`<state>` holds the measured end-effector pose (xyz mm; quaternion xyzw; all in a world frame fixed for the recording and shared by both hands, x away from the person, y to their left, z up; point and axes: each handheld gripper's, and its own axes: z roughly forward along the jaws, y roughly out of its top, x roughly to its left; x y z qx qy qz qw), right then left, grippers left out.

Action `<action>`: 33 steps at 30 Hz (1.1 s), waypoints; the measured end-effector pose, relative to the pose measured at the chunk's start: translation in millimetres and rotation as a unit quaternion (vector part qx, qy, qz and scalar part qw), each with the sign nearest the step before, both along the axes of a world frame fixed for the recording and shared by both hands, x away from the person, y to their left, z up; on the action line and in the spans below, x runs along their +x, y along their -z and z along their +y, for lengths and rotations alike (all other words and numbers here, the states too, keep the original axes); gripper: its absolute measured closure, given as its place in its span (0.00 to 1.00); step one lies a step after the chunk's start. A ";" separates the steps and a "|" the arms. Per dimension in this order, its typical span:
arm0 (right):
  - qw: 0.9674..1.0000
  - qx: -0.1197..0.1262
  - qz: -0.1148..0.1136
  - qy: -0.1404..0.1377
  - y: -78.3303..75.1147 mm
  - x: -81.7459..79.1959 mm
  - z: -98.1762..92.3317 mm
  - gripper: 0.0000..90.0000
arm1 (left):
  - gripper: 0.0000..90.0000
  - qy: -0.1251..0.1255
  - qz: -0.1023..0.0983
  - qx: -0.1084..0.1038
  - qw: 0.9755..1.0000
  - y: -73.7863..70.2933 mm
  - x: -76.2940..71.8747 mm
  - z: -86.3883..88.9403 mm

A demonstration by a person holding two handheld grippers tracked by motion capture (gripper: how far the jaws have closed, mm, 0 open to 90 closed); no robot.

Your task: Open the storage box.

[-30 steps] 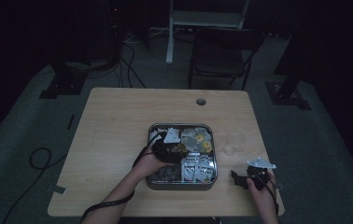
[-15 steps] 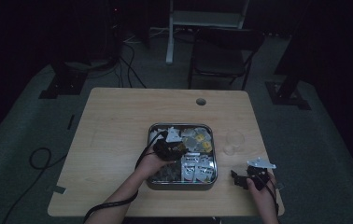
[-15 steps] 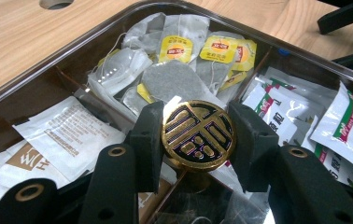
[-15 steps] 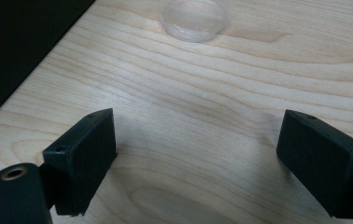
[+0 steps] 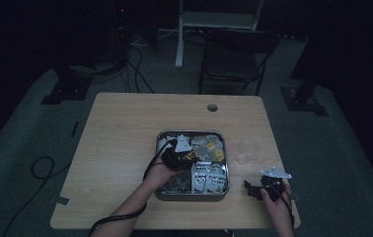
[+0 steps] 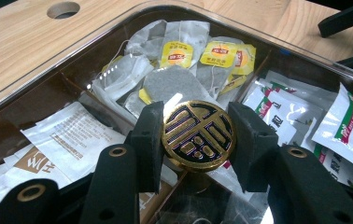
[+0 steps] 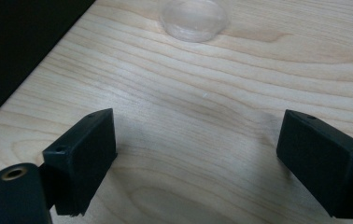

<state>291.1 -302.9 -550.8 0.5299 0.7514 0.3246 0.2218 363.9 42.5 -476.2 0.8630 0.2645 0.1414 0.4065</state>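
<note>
A metal tin (image 5: pixel 190 196) with several compartments sits in the middle of the table under a clear lid (image 6: pixel 118 28). At the lid's centre is a round gold knob (image 6: pixel 197 126) with a dark pattern. My left gripper (image 6: pixel 198 140) is shut on this knob, one pad on each side, and reaches over the tin (image 5: pixel 184 157). Tea bags with yellow tags (image 6: pixel 179 53) and printed sachets (image 6: pixel 347 126) lie beneath the lid. My right gripper (image 7: pixel 202 163) stands open just above bare wood, right of the tin (image 5: pixel 251 189), with nothing between its fingers.
An upturned clear glass cup (image 5: pixel 246 149) stands on the table right of the tin, ahead of the right gripper (image 7: pixel 194 16). A cable hole (image 5: pixel 212 107) is near the far edge. A dark chair (image 5: pixel 236 54) stands beyond the table.
</note>
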 end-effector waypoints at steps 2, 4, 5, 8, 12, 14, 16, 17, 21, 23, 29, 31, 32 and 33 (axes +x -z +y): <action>1.000 -0.001 -0.001 0.000 0.0 0.0 -0.1 0.13 | 0.66 0.000 -0.002 0.001 1.000 -2.3 -0.6 0.0; 1.000 0.000 0.000 0.000 0.0 0.0 0.0 0.13 | 0.66 0.004 -0.002 0.000 1.000 -5.0 -0.8 0.9; 1.000 0.000 0.000 0.000 0.0 0.0 0.0 0.13 | 0.66 0.005 -0.001 -0.001 1.000 -6.3 -1.0 1.4; 1.000 0.000 0.000 0.000 0.0 0.1 0.0 0.13 | 0.66 0.005 -0.001 -0.004 1.000 -10.2 -1.7 2.9; 1.000 0.000 -0.001 0.000 0.0 0.1 -0.1 0.13 | 0.66 0.005 -0.003 -0.008 1.000 -15.0 -2.9 4.8; 1.000 -0.001 -0.001 0.000 0.1 0.1 -0.1 0.13 | 0.66 0.004 -0.005 -0.006 1.000 -17.8 -3.4 5.9; 1.000 0.000 -0.001 0.000 0.1 0.1 -0.1 0.13 | 0.66 0.004 -0.007 -0.008 1.000 -20.6 -3.7 7.4; 1.000 0.000 -0.001 0.000 0.0 0.1 -0.1 0.13 | 0.66 0.003 -0.008 -0.007 1.000 -22.1 -3.8 8.3; 1.000 0.000 0.000 0.000 0.0 0.0 0.1 0.13 | 0.66 -0.002 -0.014 -0.014 1.000 -28.9 -3.9 12.9; 1.000 0.000 0.000 0.000 0.0 0.0 0.1 0.13 | 0.66 -0.002 -0.015 -0.014 1.000 -32.6 -4.0 15.4; 1.000 0.000 0.000 0.000 0.0 0.0 0.1 0.13 | 0.66 -0.009 -0.016 -0.015 1.000 -38.8 -4.2 24.8; 1.000 0.000 0.000 0.000 0.0 0.0 0.1 0.13 | 0.66 -0.011 -0.017 -0.015 1.000 -40.1 -4.4 28.8; 1.000 0.000 0.000 0.000 0.0 0.0 0.1 0.13 | 0.66 -0.014 -0.017 -0.017 1.000 -40.5 -4.7 30.4; 1.000 0.000 0.000 0.000 0.0 0.0 0.1 0.13 | 0.66 -0.014 -0.017 -0.017 1.000 -40.5 -4.7 30.4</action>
